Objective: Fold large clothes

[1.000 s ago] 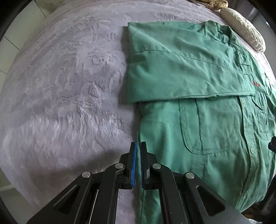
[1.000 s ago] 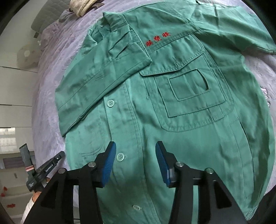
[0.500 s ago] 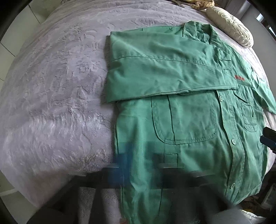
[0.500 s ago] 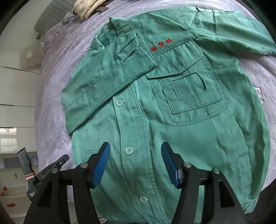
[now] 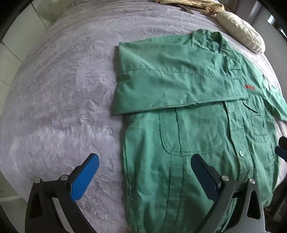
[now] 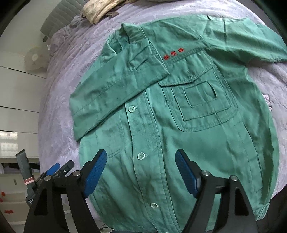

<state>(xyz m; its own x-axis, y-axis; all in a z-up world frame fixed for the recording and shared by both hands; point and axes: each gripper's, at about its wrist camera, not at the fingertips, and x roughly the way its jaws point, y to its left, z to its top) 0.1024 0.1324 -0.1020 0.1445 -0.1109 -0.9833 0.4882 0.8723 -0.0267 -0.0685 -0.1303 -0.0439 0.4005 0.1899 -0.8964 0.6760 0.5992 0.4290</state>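
Note:
A green button-up work shirt (image 5: 188, 129) lies flat, front up, on a lilac bedspread (image 5: 57, 93). One sleeve (image 5: 170, 84) is folded across its chest; in the right wrist view (image 6: 179, 125) the other sleeve (image 6: 251, 41) lies spread out to the right. My left gripper (image 5: 144, 167) is open and empty above the shirt's side edge near the hem. My right gripper (image 6: 140, 162) is open and empty above the button placket near the hem.
A cream pillow (image 5: 240, 30) and a bundled beige cloth (image 6: 100, 10) lie at the head of the bed. The left gripper shows in the right wrist view (image 6: 53, 170) beside the bed's left edge. White cabinets (image 6: 16, 93) stand beyond.
My left gripper has opened, let go of the shirt's side edge and pulled back. My right gripper has pulled back a little and stays open.

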